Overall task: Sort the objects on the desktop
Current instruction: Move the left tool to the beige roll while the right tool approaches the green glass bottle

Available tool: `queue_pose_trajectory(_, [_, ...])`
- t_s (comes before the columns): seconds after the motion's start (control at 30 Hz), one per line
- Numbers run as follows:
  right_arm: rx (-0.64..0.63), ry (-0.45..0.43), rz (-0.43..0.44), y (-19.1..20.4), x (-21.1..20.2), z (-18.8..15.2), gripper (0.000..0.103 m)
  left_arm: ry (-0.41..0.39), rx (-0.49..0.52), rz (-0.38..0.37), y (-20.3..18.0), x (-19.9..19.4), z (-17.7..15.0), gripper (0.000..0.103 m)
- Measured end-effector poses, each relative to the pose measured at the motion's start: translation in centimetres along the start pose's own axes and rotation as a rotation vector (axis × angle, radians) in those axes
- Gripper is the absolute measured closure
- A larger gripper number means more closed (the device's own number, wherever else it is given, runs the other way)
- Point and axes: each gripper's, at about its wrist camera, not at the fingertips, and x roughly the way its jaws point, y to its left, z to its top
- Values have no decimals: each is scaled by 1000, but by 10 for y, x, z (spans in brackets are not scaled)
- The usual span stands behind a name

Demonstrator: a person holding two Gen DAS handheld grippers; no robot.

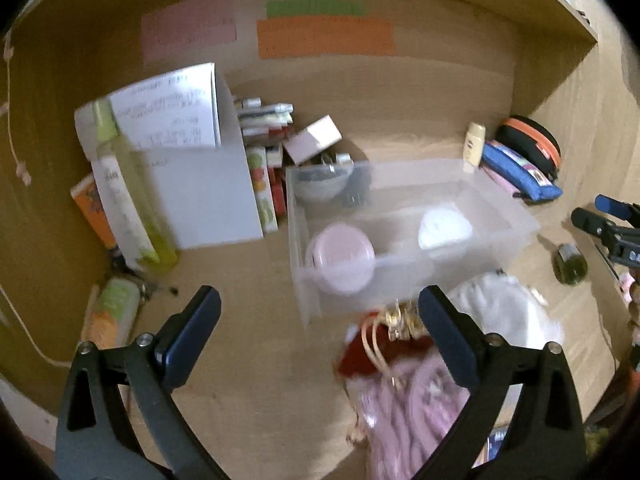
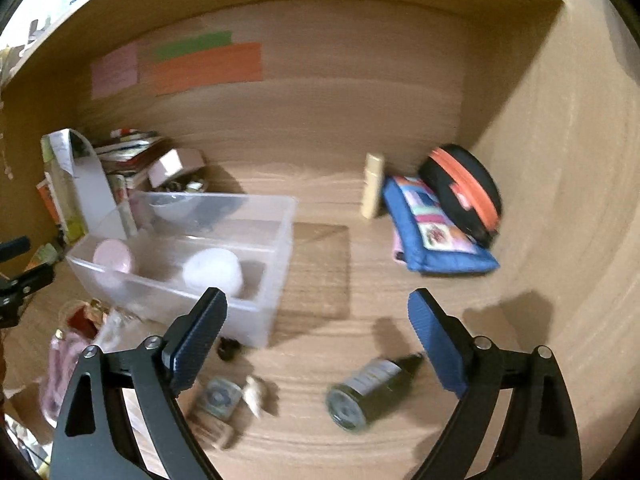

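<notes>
Inside clear bin: pink jar & white jar; both grippers wide, empty

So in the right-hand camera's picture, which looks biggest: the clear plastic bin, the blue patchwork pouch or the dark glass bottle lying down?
1. Clear plastic bin
2. Blue patchwork pouch
3. Dark glass bottle, though it lies nearest the camera, which flatters it.

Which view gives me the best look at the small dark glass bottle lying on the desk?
The right wrist view: the dark glass bottle lies on its side, whole and near, just ahead of the open right tool. The left wrist view shows it small and blurred at its right edge.
</notes>
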Motion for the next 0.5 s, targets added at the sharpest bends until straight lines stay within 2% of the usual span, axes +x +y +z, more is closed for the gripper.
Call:
queue_pose_trajectory(0.13, [-20, 28, -65, -9, 1, -13, 12, 15, 12, -17, -6, -2, -9, 3])
queue_pose_trajectory(0.23, [-17, 55, -77, -16, 3, -21, 12, 21, 28, -40, -17, -1, -9, 3])
queue_pose_trajectory(0.4, [-10, 93, -94, -25, 8, -31, 12, 55, 37, -161, -38, 3, -6, 3])
queue_pose_trajectory(0.5, [-9, 110, -110, -30, 10, -37, 12, 56, 64, -207, -56, 0, -6, 3])
